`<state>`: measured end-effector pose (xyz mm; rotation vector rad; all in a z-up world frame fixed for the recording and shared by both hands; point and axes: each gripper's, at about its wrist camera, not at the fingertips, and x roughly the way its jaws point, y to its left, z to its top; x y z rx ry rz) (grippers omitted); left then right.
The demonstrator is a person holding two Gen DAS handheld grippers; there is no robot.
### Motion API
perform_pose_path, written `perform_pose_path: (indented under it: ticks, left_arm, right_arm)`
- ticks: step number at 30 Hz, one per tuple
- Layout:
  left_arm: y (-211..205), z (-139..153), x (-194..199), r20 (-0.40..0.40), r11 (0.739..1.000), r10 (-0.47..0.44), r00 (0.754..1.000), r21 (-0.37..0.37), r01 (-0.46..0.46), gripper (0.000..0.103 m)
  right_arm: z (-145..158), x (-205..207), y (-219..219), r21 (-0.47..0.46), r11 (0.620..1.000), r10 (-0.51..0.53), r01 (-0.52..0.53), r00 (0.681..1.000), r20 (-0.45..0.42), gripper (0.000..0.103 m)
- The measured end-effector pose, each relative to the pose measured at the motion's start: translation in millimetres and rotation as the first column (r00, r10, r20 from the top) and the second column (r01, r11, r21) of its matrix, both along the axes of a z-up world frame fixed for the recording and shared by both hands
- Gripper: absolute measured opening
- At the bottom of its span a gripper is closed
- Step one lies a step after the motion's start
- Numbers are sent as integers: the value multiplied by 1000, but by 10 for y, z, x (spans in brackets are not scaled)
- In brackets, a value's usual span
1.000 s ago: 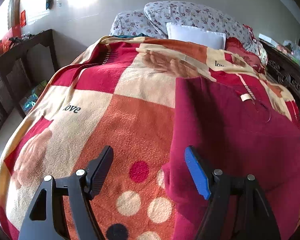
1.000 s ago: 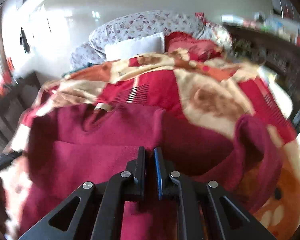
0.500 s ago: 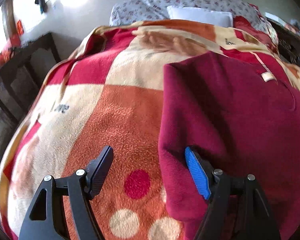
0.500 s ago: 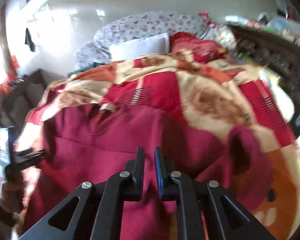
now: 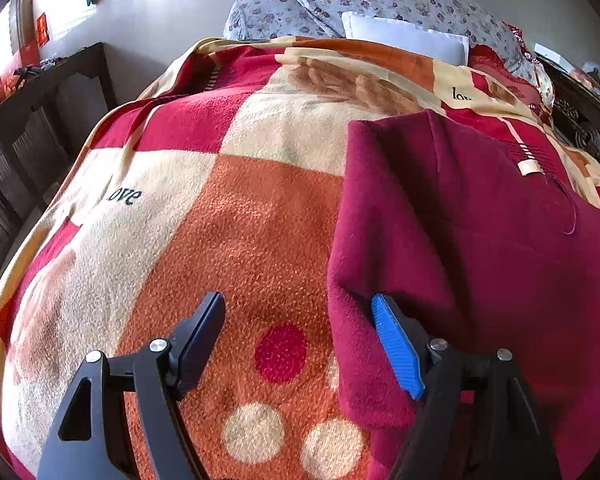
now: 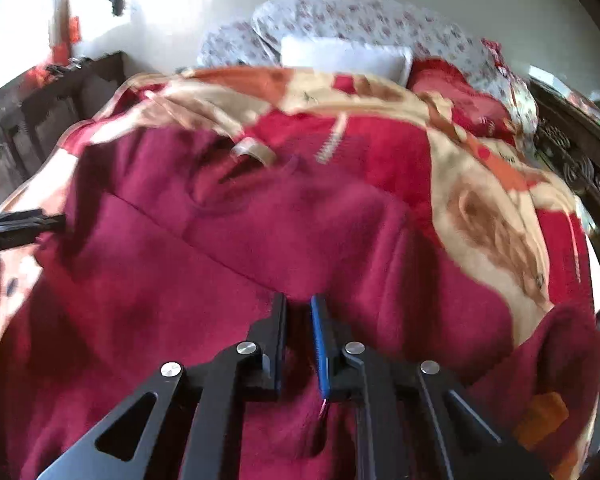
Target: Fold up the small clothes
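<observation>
Two readable words, "love", were woven into the fuzzy patchwork blanket of red, cream and orange squares covering the bed. A maroon fleece garment lay spread on its right half, a small tan neck label showing, its text too small to read. The left gripper stood apart, straddling the garment's folded left edge. The right gripper was clamped on a pinch of the maroon fleece.
</observation>
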<state>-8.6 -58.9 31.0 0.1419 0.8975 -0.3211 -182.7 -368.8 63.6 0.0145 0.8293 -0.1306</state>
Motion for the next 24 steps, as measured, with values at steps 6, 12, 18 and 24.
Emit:
perform_pose_path:
  ticks: [6, 12, 18, 24]
  left_arm:
    - [8, 131, -89, 57, 998, 26, 998, -53, -23, 75]
    - [-170, 48, -86, 47, 1000, 1, 999, 11, -2, 75]
    - [-184, 105, -39, 84, 999, 24, 996, 31, -26, 75]
    - [-280, -75, 114, 47, 996, 47, 998, 73, -50, 77]
  right_arm:
    - [430, -83, 113, -161, 985, -42, 63, 991, 127, 13]
    - [46, 93, -250, -174, 952, -250, 252, 968, 33, 13]
    - [274, -149, -123, 101, 982, -172, 161, 979, 110, 38]
    - [-84, 276, 262, 78, 996, -52, 52, 999, -4, 38]
